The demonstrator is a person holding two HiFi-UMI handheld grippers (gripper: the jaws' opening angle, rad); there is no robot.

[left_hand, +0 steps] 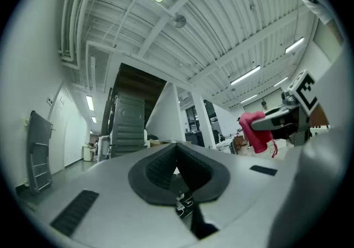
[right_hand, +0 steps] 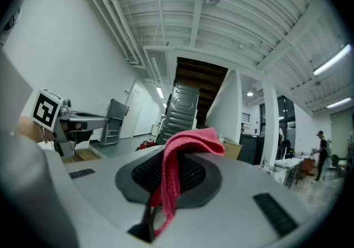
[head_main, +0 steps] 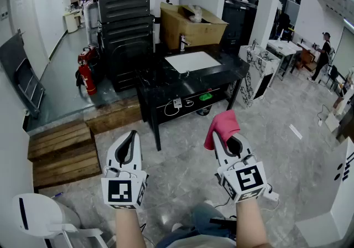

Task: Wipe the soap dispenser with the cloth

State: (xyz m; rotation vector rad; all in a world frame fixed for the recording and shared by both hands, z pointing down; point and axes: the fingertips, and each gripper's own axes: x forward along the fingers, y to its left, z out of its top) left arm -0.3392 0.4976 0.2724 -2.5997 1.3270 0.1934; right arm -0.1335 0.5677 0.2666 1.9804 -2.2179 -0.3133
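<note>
cloth (head_main: 223, 122) — pink, crumpled | pinched in right claw (head_main: 224, 140) | draped over its tip

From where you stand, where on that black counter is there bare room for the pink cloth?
Bare: the counter left of the white sink basin, and the strip to its right. Crowded: faucet and cardboard box behind; cables on the lower shelf.

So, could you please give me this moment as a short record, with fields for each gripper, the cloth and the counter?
left gripper: shut, nothing between its jaws, held in the air
right gripper: shut on the pink cloth
pink cloth: pinched between the jaws, draped over their tips
black counter: ahead across the floor, apart from both grippers
sink: white, set in the counter, faucet behind it
soap dispenser: cannot be made out from here
wiping: not yet begun
</note>
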